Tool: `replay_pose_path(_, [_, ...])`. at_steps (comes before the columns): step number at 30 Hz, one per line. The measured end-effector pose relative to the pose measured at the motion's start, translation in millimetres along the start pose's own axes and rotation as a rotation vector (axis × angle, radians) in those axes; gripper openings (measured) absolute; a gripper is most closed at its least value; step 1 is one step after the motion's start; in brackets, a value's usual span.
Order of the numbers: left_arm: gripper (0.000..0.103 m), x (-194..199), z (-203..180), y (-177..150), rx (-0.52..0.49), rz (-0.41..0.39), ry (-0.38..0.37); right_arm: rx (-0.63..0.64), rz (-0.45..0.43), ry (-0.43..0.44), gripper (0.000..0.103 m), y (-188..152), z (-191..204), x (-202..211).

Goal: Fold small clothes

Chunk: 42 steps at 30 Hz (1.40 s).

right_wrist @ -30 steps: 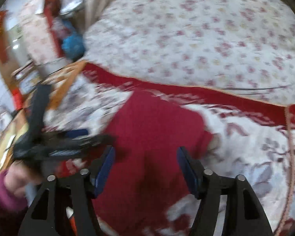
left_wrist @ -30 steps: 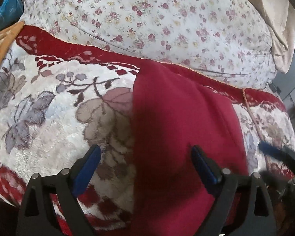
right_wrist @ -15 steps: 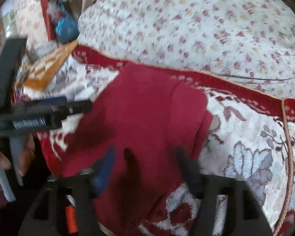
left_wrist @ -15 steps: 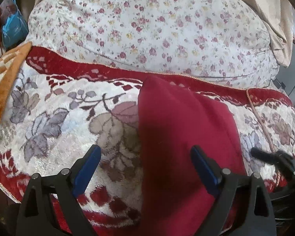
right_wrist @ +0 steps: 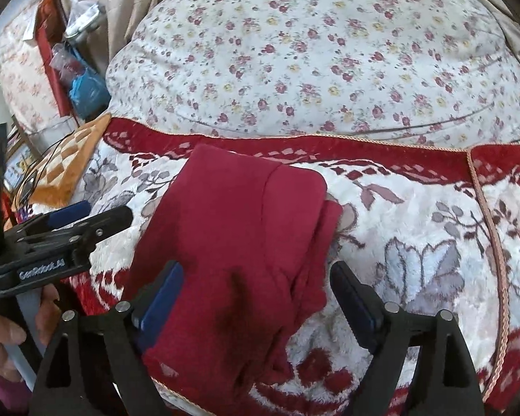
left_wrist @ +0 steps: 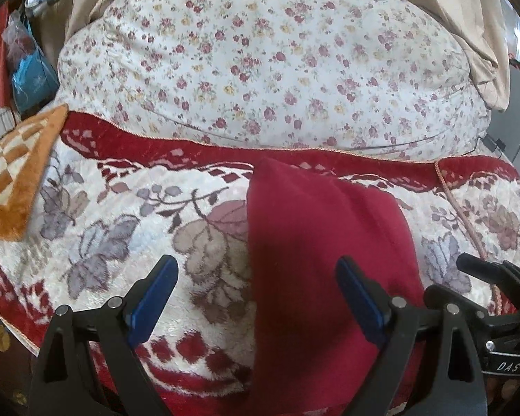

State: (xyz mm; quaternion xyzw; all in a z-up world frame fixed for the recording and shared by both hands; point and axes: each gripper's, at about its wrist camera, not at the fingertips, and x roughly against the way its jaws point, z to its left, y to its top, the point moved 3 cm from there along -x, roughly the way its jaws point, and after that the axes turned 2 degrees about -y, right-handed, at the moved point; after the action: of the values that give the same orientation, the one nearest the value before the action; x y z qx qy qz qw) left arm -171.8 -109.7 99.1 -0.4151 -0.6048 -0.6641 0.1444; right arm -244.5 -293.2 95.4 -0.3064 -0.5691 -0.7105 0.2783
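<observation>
A dark red garment [left_wrist: 312, 242] lies folded on a plush white and red flowered blanket [left_wrist: 104, 242]. My left gripper [left_wrist: 256, 277] hovers open over the garment's left edge, its pads touching nothing. At the right edge of that view, a finger [left_wrist: 475, 268] of my right gripper shows. In the right wrist view the garment [right_wrist: 232, 215] runs under my right gripper [right_wrist: 256, 274]. Its jaws are opening, with the near end of the cloth lying between them and the pads clear of it. My left gripper [right_wrist: 100, 211] stands to the left of the garment.
A big white quilt [left_wrist: 277, 69] with small flowers is heaped behind the blanket. An orange checked cushion [left_wrist: 14, 180] lies at the left, with a blue bag [left_wrist: 31, 76] beyond it. Beige curtains [left_wrist: 468, 17] hang at the back. A person's hand [right_wrist: 3, 339] holds the left gripper.
My right gripper's jaws have spread wide over the garment. My left gripper has lifted and drawn back, so more of the quilt shows. The garment lies where it was.
</observation>
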Motion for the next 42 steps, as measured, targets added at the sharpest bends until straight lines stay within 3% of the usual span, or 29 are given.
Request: replay_pose_path(42, [0.092,-6,8,-10,-0.001,-0.012,0.014,0.007,0.096,-0.030,0.094,-12,9,-30])
